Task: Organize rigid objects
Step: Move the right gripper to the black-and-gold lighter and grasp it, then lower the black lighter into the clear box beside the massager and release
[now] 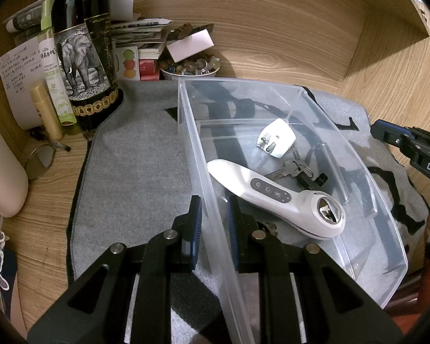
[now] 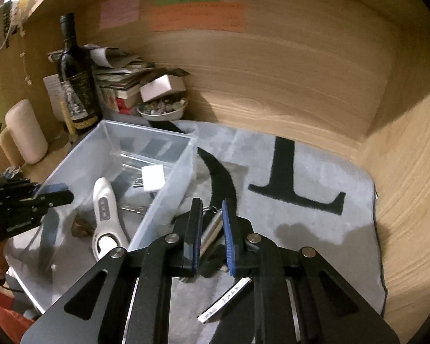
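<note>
Right wrist view alone shows metal cylinder (image 2: 212, 229) between jaws

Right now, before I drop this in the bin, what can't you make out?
- Silver cylinder: right wrist view, its lower end hidden behind the right gripper fingers.
- Tag text: too small and blurred.
- Brown lump in the bin: blurred, unidentifiable.
- Keys: left wrist view, partly under the white device.

Wooden desk (image 1: 286, 46): grey mat (image 1: 134, 166), wine bottle (image 1: 81, 48), bead bowl (image 1: 190, 70).
</note>
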Action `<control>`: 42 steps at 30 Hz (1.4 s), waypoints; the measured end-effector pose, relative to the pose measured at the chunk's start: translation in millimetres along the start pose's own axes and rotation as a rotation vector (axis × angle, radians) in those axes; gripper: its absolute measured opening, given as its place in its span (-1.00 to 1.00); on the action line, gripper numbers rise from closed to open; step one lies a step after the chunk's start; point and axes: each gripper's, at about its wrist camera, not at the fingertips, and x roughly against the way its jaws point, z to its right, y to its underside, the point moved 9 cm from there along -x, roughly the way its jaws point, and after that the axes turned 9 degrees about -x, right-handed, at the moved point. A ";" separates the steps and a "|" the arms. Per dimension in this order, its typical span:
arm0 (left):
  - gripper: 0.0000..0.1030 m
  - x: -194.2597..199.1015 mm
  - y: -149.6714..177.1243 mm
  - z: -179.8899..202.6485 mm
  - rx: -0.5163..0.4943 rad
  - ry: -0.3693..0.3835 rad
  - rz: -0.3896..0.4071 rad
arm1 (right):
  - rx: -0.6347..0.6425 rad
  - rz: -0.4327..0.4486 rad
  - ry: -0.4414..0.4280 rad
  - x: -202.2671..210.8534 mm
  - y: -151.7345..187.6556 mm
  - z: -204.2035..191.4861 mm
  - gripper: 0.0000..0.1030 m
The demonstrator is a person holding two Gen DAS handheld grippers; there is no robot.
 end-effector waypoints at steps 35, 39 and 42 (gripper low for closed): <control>-0.66 -1.9 0.8 1.9 -0.001 0.002 -0.007 | -0.100 0.006 0.025 5.3 12.3 24.9 -0.58; -0.66 -1.8 0.8 1.9 0.000 0.002 -0.007 | -0.065 0.073 -0.031 14.6 -12.2 0.1 -0.58; -0.66 -1.8 0.7 2.0 -0.002 0.001 -0.007 | -0.024 0.094 -0.071 14.4 -23.6 -20.0 -0.58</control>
